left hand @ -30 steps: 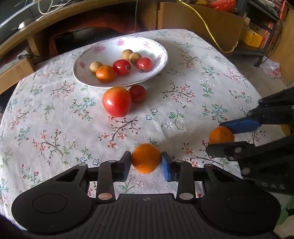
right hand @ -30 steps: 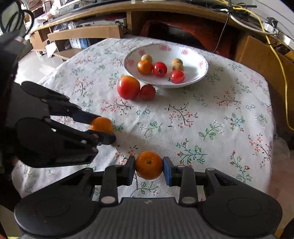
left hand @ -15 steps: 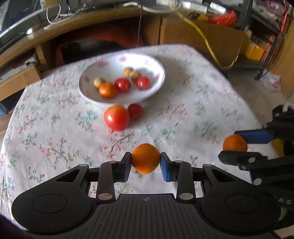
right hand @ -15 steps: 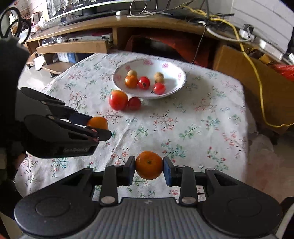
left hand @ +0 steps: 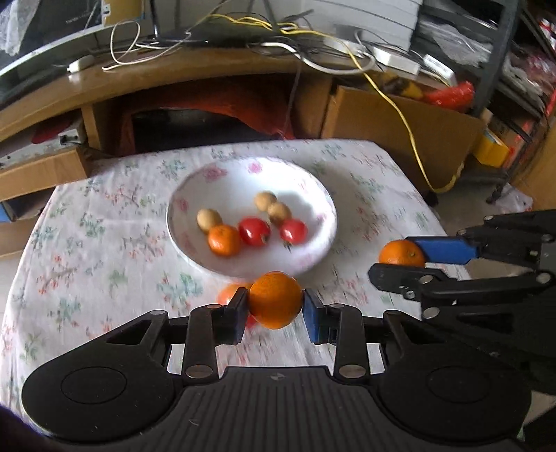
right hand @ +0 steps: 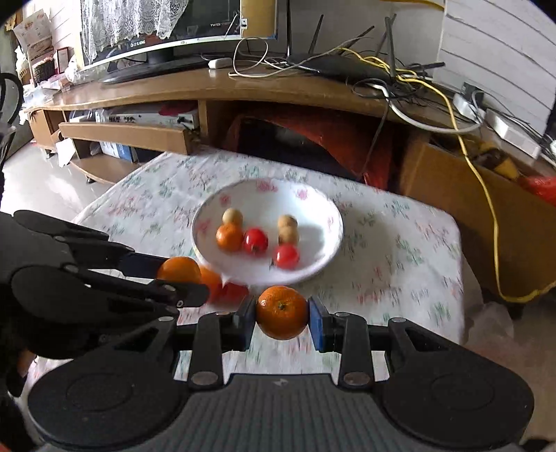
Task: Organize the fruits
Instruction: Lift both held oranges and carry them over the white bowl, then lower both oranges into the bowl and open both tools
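Both grippers have risen and moved toward the bowl since a second ago: the table has dropped lower in each view, and the wooden TV bench with its monitor and tangle of cables now fills the upper half. The big red tomato and the small one beside it, plainly seen earlier in front of the bowl, are now mostly hidden behind the held fruit; only a blurred red-orange patch shows.

The left gripper is clenched on a round orange mandarin, pinched between its two pads above the table's near side. The right gripper is likewise clamped on a second orange mandarin with a green stem mark, held just short of the bowl's near rim.

The white shallow ceramic bowl with pink flower prints holds six pieces: one small orange mandarin, two red cherry tomatoes, and three tan round fruits.

The bowl sits on a table under a white cloth with a floral pattern. A yellow cable trails down past a brown cardboard box at the right.
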### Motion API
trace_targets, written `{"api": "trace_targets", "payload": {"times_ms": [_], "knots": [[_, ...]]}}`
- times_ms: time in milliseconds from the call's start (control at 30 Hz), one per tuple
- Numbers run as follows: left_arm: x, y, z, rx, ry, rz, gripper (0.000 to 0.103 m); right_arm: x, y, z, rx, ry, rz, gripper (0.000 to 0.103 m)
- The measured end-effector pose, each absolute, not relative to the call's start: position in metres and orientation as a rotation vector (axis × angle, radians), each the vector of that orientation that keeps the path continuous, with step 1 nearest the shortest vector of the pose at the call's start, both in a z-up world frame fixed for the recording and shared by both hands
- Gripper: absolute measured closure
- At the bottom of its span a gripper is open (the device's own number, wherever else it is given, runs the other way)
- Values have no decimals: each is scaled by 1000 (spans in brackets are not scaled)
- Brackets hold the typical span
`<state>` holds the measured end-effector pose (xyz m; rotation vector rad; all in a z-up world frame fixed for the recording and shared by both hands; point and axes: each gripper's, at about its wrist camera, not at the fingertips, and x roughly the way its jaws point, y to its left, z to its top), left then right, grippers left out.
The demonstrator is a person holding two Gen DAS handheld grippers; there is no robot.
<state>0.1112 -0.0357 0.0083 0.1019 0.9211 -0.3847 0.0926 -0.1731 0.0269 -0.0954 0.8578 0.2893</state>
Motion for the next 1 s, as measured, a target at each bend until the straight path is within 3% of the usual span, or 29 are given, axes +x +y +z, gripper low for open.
{"api": "trace_targets", "payload": {"times_ms": [733,1000], "knots": [[180,-36,-24,151,1003,-281,63,197,-161,-18,-104,918,300,69],[181,-48,-29,206,990,-288,57,208,-158,-26,-58,929,340,69]]}}
